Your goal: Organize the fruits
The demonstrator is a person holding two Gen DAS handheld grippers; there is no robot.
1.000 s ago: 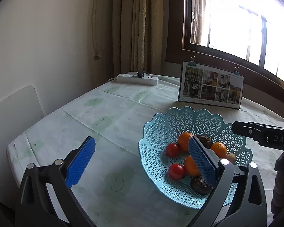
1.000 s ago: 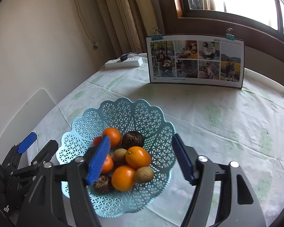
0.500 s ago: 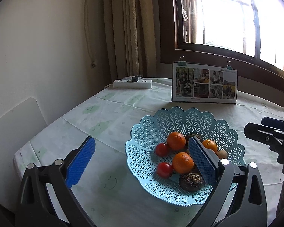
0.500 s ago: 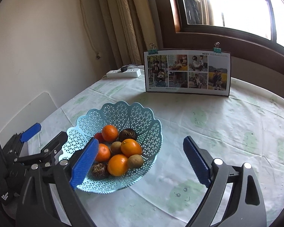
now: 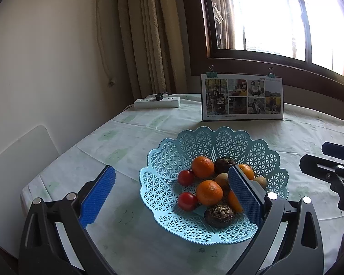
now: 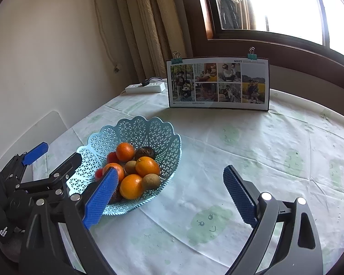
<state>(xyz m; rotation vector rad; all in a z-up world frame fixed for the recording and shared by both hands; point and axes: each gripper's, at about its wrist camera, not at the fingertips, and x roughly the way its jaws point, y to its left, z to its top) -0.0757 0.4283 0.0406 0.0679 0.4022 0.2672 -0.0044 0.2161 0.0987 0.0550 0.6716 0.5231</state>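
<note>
Left gripper (image 5: 172, 197) hovering with fingers spread wide, holding nothing; right gripper (image 6: 172, 197) likewise gaping, empty; fruits (image 6: 135, 171) sitting piled in blue lattice basket (image 6: 153, 135) on tablecloth (image 6: 263, 160)

Both grippers alike: left gripper (image 5: 172, 197) and right gripper (image 6: 172, 194) have black angular frames, blue ribbed pads (image 6: 101, 197), silver screws (image 6: 266, 196). White lettering lower left, right view.

Your table (image 6: 275, 142) under a pale green-printed cloth, blue lattice basket (image 6: 149, 130) of fruit near you, photo board (image 6: 219, 83) upright behind, white power strip (image 6: 145, 88) at far edge.
</note>
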